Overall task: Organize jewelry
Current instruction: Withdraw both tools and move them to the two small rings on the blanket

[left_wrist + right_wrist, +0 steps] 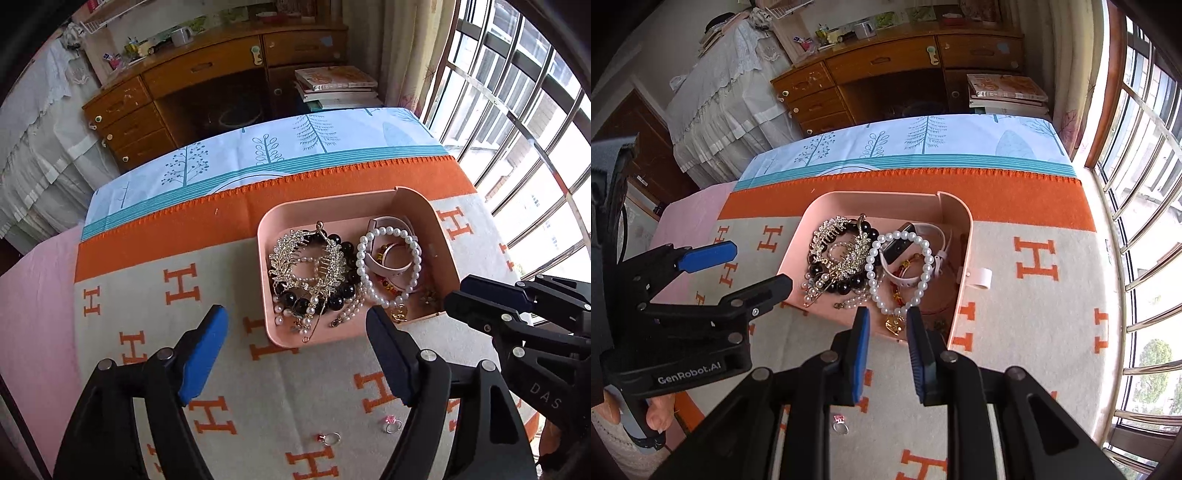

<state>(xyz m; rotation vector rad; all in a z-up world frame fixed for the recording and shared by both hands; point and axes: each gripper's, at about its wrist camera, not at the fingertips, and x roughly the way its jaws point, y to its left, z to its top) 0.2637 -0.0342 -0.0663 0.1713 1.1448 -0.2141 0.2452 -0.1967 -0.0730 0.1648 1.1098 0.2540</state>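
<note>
Left gripper hangs over the cloth-covered bench, fingers spread wide with nothing between them. One blue pad sits out over the H-patterned cloth; the other fingertip stands at the near edge of the pink tray, in front of the jewelry, and contact is too close to call.

Right gripper is the tighter one: fingers drawn close with a narrow gap left. The gold charm dangling off the white pearl bracelet shows in that gap at the tray's near rim. The pads do not look pressed on it; they stand just either side.

In the tray: the pearl bracelet lies looped over a pale pink watch strap, and to its left a crystal leaf hair comb rests on a black bead bracelet, all tangled together with small pearl strands.

Out on the cloth, near the cameras, two loose rings: a pink-stone ring and a red-stone ring, lying apart from each other and well short of the tray.
</note>
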